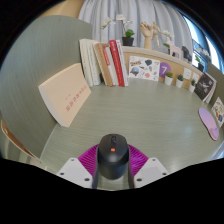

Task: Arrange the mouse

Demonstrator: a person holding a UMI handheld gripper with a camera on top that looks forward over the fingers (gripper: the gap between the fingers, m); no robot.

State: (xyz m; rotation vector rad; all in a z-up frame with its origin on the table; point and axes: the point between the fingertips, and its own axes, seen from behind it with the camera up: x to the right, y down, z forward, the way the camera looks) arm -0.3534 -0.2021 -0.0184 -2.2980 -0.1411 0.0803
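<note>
The gripper [113,172] is seen low over a pale grey-green table [150,125], its two white fingers reaching forward with the magenta pads [88,157] on their inner faces. A black mouse [113,158] with a small red mark on its top sits between the fingers, filling most of the gap; the pads appear to lie against its flanks, so the mouse is judged to be pinched from both sides, though actual contact cannot be confirmed at either side. The long axis of the mouse runs forward along the fingers, its nose pointing away from the tool. Whether the mouse rests on the table or is lifted just clear of it cannot be told. Ahead of the fingers a broad stretch of bare table is offered for placement. Further ahead and to the left a beige slanted board [68,93] is stood; beyond it a row of upright books [112,62] is ranged against the wall, with small potted plants [182,79] to the right of them.
</note>
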